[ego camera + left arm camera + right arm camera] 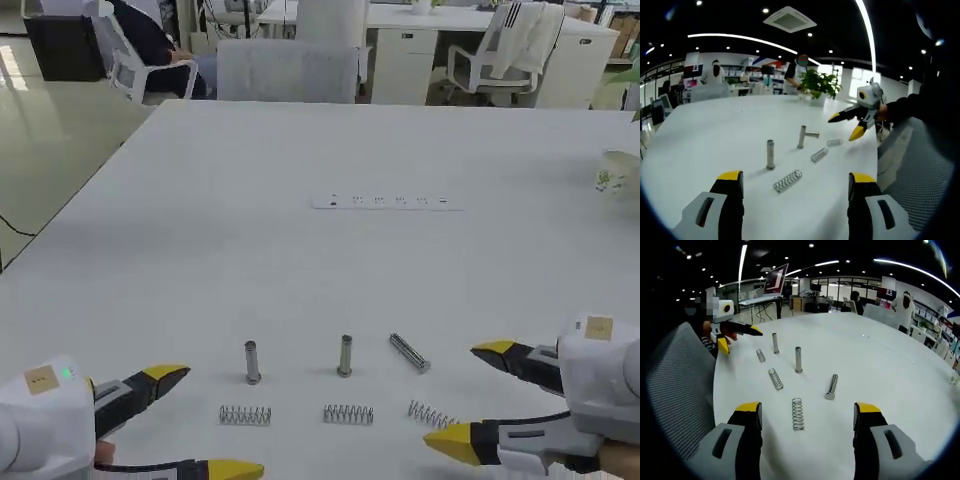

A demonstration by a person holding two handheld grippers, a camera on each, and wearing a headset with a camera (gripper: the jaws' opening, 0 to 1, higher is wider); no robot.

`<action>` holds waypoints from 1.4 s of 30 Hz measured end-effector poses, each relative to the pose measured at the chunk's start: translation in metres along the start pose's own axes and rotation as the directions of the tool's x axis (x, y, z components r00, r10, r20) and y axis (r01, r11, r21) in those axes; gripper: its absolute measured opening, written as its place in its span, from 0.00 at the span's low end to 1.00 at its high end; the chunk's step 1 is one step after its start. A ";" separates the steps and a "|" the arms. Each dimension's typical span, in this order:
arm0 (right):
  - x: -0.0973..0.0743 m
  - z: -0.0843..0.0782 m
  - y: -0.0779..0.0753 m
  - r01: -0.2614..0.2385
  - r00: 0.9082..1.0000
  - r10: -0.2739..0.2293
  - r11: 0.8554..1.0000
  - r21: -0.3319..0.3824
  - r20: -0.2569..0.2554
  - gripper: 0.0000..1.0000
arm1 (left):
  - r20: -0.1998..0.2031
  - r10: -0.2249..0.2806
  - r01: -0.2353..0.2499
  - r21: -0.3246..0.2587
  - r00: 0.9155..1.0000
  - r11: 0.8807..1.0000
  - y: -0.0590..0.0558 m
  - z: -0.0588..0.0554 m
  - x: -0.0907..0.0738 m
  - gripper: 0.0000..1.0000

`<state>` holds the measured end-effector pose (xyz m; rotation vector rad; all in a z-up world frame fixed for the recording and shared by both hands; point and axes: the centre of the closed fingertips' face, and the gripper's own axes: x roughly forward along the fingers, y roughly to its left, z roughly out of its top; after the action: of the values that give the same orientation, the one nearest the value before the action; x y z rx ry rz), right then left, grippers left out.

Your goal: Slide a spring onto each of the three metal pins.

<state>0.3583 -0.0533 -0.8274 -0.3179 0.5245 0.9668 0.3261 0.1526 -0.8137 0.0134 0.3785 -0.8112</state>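
A: What is seen on the white table?

B: Three metal pins are set in a row toward its near edge. The left pin and middle pin are stood upright; the right pin is laid on its side.

A: And the springs?

B: One is laid flat before each pin: left spring, middle spring, right spring. A white power strip is laid well behind them.

A power strip lies on the white table.
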 end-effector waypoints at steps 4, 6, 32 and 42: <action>0.000 0.000 0.000 0.001 1.000 -0.001 1.000 0.000 -0.001 0.74 | 0.000 -0.001 0.001 0.001 1.000 1.000 0.001 -0.001 0.000 0.82; 0.000 0.000 0.000 0.000 1.000 0.000 1.000 0.002 0.002 0.74 | 0.000 0.000 0.000 0.001 1.000 1.000 0.001 -0.001 0.000 0.82; -0.001 -0.002 -0.002 0.009 1.000 -0.009 1.000 0.003 -0.005 0.73 | 0.001 0.002 -0.002 0.003 1.000 1.000 0.001 -0.001 0.000 0.82; -0.002 -0.002 -0.001 0.011 1.000 -0.010 1.000 0.004 -0.007 0.72 | 0.000 0.003 -0.003 0.005 1.000 1.000 0.000 -0.001 -0.001 0.82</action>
<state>0.3580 -0.0564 -0.8282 -0.3199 0.5307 0.9545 0.3258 0.1535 -0.8142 0.0187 0.3762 -0.8095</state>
